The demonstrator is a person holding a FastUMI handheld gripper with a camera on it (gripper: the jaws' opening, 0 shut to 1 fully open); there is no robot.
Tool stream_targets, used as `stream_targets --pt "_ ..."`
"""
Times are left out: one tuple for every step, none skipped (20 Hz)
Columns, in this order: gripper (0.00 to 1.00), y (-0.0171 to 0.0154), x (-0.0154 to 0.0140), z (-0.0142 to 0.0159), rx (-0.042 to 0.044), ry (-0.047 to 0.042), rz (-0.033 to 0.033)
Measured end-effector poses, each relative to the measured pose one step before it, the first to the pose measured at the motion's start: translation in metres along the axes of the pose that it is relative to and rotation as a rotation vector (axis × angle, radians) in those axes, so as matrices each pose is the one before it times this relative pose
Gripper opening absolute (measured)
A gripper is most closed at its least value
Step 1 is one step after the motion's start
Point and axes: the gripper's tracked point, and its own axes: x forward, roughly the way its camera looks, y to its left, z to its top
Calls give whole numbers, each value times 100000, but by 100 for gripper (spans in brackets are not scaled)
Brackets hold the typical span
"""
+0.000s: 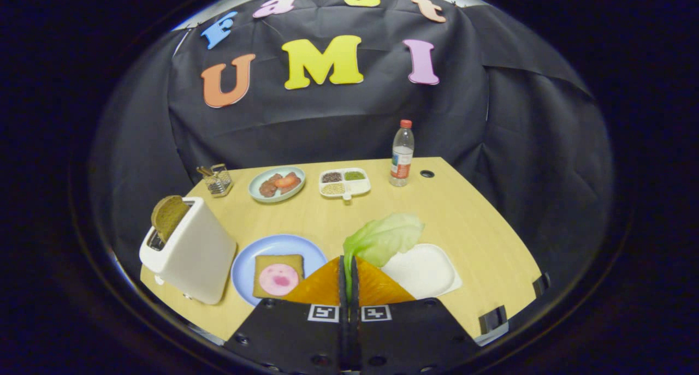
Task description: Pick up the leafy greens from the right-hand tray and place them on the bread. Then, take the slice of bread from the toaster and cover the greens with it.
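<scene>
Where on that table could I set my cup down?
Bare wood lies between the bottle, the white tray and the table edge, and mid-table below the divided dish. It is crowded around the toaster and blue plate, where the gripper grips the greens.

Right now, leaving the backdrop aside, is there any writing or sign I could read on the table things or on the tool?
Bottle: its label is too small and blurred to read.
Gripper: two square black-and-white markers, patterns and not words; its jaws are shut on the leafy green.
Toaster: no writing to be seen.
</scene>
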Motion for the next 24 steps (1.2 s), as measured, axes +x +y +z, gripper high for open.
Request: stream_targets --pt "0 1379 -96 -73 -359 -525 1444" --pt "0 1147 152 -403 -1108 103 468" --pt "0 1106 184 -365 -1607 117 128" --pt "0 1216 206 -269 -1979 243 276" --pt "0 1246 343 -384 -1543 398 593" --pt "0 1204 532 -607 -1346 907 576" --pt "0 1189 587 -564 -689 1373 1189" --pt "1 1171 677 -591 -404 1492 1190" --pt "1 947 669 -426 -163 1609 816" --pt "0 728 625 -344 -285 1455 580" --pt "0 867 419 -210 -93 760 1353" --pt "0 1079 607 -39 39 -295 2013" --pt "0 726 413 44 121 -469 1423" --pt "0 796 545 -63 32 -449 1787" --pt "0 443 469 -140 -12 235 1279" --pt "0 179 698 -400 -359 859 31" --pt "0 -404 666 -367 -421 1452 -1663" --pt "0 -573 795 -586 388 2249 -1611" --pt "0 -477 702 -624 1058 2585 -926" --pt "0 -683 614 -490 1079 2190 -1419" --pt "1 -519 412 -322 529 1399 -1022" --pt "1 -342 322 -271 -121 1155 -372" --pt "1 -376 267 -350 -560 826 -1069" --pt "4 -470 -133 18 -698 -26 -1754"
